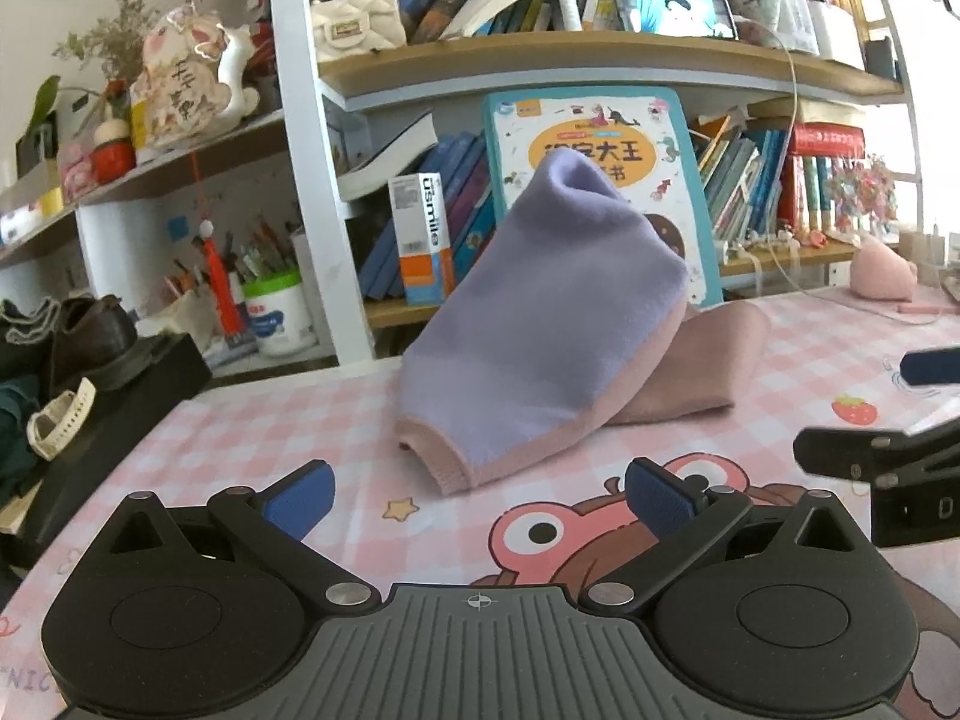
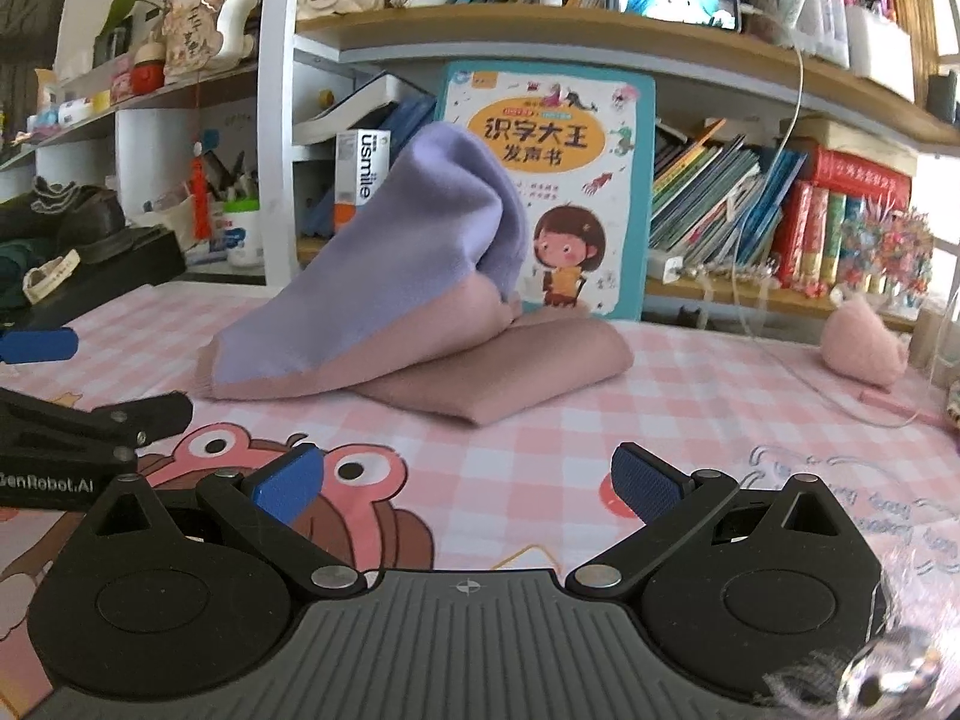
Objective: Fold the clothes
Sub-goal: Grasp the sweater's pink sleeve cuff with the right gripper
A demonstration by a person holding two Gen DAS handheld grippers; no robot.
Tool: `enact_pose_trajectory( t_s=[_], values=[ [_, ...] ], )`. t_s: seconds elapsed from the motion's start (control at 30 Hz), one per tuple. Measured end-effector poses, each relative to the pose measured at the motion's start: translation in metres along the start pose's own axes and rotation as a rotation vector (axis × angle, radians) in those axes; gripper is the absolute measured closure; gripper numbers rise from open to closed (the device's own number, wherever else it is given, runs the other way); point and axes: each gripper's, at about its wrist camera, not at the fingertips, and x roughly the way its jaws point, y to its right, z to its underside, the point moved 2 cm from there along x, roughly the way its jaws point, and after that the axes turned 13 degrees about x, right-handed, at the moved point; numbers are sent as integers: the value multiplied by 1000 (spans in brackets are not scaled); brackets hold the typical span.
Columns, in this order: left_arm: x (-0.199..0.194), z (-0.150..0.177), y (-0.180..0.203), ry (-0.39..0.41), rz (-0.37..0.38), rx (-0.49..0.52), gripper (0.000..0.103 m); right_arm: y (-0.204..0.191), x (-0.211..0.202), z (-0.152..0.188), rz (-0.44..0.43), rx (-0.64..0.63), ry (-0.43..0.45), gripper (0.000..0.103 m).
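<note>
Left wrist view: the left tool (image 1: 478, 501) hangs just above the pink checked surface (image 1: 252, 420), its blue pads wide apart with nothing between them. The lilac and pink garment (image 1: 540, 336) stands in a peaked heap beyond it, toward the far edge, before a picture book (image 1: 600, 138).

Right wrist view: the right tool (image 2: 468, 486) is likewise spread wide, gripping nothing. The garment (image 2: 420, 276) lies ahead and slightly left, its pink part (image 2: 510, 372) flat on the surface (image 2: 690, 396).

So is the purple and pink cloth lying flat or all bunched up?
Bunched up: the purple and pink cloth rises in a peak on the table, not flat.
</note>
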Motion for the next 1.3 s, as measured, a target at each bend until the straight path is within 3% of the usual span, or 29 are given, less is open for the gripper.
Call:
enact_pose_trajectory(
  t_s=[0.53,0.7,0.8,0.87,1.03,1.3],
  values=[
    [28,-12,-20,-1,78,-10,0,-10,29,-30,-107,-76,-106,3],
    [34,-10,-23,-36,78,-27,0,-12,40,-42,-107,-61,-73,6],
    [34,-8,-25,-47,78,-38,0,-11,51,-48,-133,-2,-99,8],
    [32,-8,-26,-49,83,-43,0,-11,60,-52,-156,40,-121,11],
    [31,-7,-28,-52,86,-49,0,-6,90,-63,-147,166,-152,43],
    [34,-6,-28,-59,88,-36,0,-1,133,-74,-181,288,-247,44]
  ],
)
